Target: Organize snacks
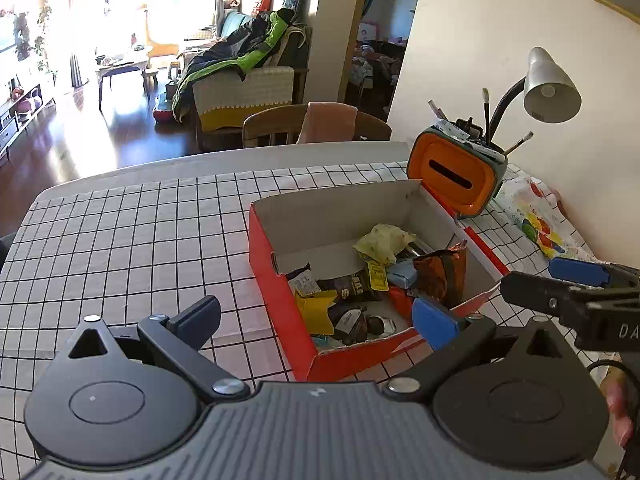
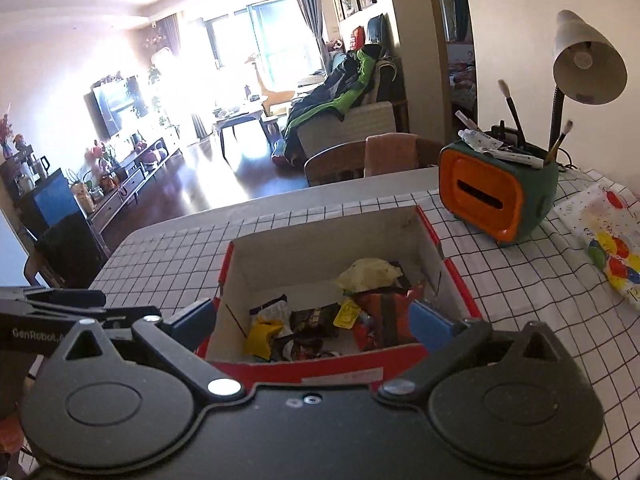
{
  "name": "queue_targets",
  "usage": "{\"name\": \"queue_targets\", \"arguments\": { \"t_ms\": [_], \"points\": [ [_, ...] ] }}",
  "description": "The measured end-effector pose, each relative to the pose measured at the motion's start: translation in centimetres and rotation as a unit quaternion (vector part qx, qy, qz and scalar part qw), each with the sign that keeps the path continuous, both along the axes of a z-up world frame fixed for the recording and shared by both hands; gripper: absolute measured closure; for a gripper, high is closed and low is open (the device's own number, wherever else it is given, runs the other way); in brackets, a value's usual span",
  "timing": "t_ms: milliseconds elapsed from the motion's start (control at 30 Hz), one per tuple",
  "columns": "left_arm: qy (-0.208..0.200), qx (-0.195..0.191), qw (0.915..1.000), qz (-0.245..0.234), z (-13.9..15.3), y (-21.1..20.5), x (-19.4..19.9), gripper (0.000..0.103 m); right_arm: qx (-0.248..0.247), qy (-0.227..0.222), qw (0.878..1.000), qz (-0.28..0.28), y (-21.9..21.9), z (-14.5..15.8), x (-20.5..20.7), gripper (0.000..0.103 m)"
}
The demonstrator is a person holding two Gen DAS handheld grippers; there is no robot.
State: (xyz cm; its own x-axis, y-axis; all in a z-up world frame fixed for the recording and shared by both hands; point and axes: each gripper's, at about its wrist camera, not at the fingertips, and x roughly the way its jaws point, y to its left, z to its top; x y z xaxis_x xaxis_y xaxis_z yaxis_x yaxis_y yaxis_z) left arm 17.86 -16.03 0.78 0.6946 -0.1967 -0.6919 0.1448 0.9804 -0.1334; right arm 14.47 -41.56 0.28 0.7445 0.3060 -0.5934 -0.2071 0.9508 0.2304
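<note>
A red cardboard box point(image 1: 280, 304) with a white inside stands on the checked tablecloth and holds several snack packets: a yellow crumpled bag point(image 1: 382, 240), an orange-brown bag point(image 1: 442, 276), dark packets point(image 1: 352, 316). My left gripper point(image 1: 316, 320) is open and empty, hovering at the box's near left corner. My right gripper point(image 2: 312, 320) is open and empty, just before the box's point(image 2: 320, 368) near wall, its fingers straddling it. The snacks show in the right wrist view too, with the yellow bag point(image 2: 366, 274). The right gripper's fingers point(image 1: 576, 272) enter the left wrist view at the right.
An orange and green pen holder point(image 1: 456, 172) with brushes and a desk lamp point(image 1: 550, 88) stand at the back right by the wall. A colourful printed bag point(image 1: 536, 220) lies right of the box. A wooden chair point(image 1: 280, 126) stands behind the table.
</note>
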Motion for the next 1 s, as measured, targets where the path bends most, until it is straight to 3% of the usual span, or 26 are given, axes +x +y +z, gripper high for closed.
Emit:
{"name": "queue_targets", "arguments": {
  "t_ms": [333,1000],
  "points": [
    [-0.017,0.014,0.9997,0.008,0.2,-0.7,-0.8,0.000,0.000,-0.010,0.999,-0.044,-0.1,-0.5,-1.7,0.000],
    [-0.014,0.024,0.9996,0.011,0.2,-1.5,-1.0,0.000,0.017,-0.014,0.999,-0.039,-0.1,-0.8,-2.1,0.000]
  ]
}}
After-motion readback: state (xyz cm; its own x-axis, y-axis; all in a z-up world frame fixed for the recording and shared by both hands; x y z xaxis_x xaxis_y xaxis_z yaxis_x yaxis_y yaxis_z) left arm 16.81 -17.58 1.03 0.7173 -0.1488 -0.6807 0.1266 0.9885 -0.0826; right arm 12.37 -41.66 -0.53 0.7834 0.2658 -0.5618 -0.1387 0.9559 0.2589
